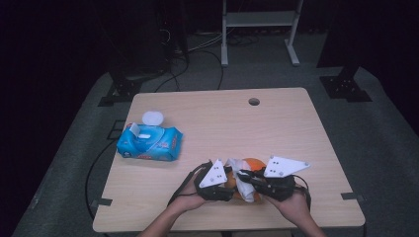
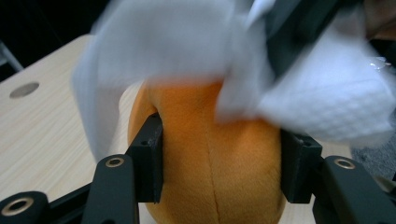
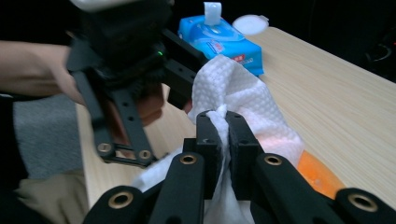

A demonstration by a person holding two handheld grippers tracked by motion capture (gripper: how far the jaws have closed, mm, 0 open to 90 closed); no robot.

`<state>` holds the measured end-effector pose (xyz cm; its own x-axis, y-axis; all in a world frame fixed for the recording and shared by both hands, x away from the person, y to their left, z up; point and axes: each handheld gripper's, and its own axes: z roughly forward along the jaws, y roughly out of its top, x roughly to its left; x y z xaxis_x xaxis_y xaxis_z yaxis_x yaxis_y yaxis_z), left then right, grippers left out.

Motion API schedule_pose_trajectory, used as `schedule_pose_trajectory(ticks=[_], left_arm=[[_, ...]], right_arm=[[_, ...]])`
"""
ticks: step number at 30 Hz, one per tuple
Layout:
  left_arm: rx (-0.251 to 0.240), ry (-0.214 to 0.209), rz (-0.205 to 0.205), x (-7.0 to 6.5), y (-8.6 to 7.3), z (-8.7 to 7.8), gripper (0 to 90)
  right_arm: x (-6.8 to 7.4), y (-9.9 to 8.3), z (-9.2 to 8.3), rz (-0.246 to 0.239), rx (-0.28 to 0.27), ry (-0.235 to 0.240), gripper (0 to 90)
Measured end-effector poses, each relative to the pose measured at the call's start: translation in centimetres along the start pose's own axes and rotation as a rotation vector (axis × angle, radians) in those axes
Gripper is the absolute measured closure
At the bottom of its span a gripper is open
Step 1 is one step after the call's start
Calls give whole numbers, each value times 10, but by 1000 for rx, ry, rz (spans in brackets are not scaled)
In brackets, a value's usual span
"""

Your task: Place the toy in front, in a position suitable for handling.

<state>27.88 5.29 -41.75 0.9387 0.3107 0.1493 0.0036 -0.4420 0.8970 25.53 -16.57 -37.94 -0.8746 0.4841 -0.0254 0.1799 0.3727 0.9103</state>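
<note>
Nearby, a blue wipes pack point(image 1: 149, 142) lies left of the orange toy point(image 1: 253, 164).

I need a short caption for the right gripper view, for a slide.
Right gripper pinching a white wipe draped over an orange plush object, blue wipe pack behind.

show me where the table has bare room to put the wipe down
Bare wood lies right of the wipes pack, running to the cable hole and the right edge of the table. A smaller patch sits at the near left corner. It is crowded at the near edge, where both grippers work the white wipe over the orange toy.
</note>
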Motion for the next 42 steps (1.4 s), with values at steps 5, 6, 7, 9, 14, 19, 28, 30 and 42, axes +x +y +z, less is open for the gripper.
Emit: schedule_pose_trajectory(ticks=[5,6,7,9,14,19,28,30,42], left_arm=[[15,12,10,6,-8,-7,435],[17,14,10,7,-9,-7,435],[22,15,16,8,-10,-7,435],[33,4,32,7,-10,-4,430],[41,-10,59,9,-12,-4,417],[32,-38,-71,21,-21,-3,288],[23,-30,-75,18,-19,-4,316],[17,-25,-33,14,-16,-3,337],[18,-43,-8,10,-12,-1,290]], right_arm=[[-23,-10,-9,49,23,-122,847],[-28,-14,-10,62,30,-139,847],[-33,-18,-11,87,35,-140,847],[-31,-20,-7,111,21,-103,846],[-12,-8,4,21,20,-47,845],[-29,-23,2,67,90,-106,846],[-33,-27,1,91,107,-108,845],[-28,-21,-2,75,69,-94,845],[-30,-20,0,92,46,-68,845]])
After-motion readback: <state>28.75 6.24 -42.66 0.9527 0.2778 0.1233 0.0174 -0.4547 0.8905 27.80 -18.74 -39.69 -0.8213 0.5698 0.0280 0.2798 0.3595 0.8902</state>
